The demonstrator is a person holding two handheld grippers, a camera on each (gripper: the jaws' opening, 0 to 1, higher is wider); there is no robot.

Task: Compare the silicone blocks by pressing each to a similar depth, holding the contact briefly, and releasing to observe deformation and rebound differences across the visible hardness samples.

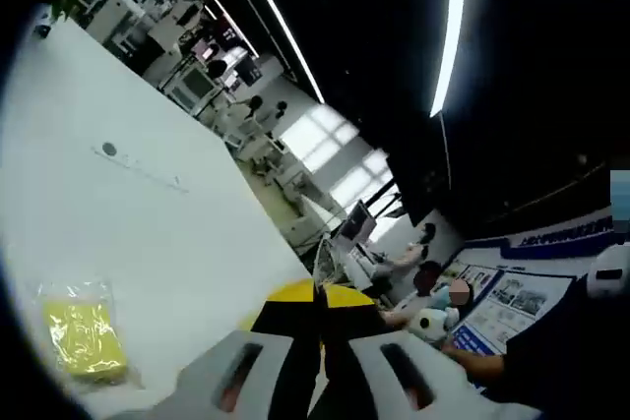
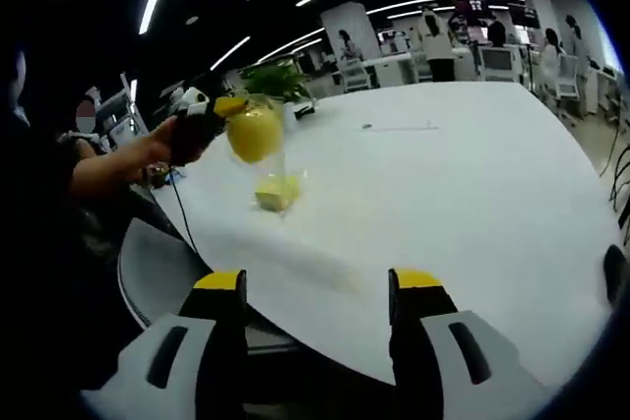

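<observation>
A yellow silicone block in a clear bag (image 1: 84, 336) lies on the white table (image 1: 148, 213); in the right gripper view the same bagged block (image 2: 278, 192) sits near the table's left edge. My left gripper (image 1: 315, 294) is shut, its yellow tips pressed together with nothing visible between them. In the right gripper view the left gripper (image 2: 251, 133) hovers just above the bagged block, held by a person's hand. My right gripper (image 2: 317, 280) is open with nothing between its jaws. It is above the near rim of the table (image 2: 472, 204), well short of the block.
A potted plant (image 2: 276, 81) stands at the table's far end behind the block. A small dark mark (image 2: 366, 127) lies on the tabletop. A grey chair (image 2: 157, 263) is tucked at the table's left edge. People and desks fill the background, with posters (image 1: 512, 302) beyond the table.
</observation>
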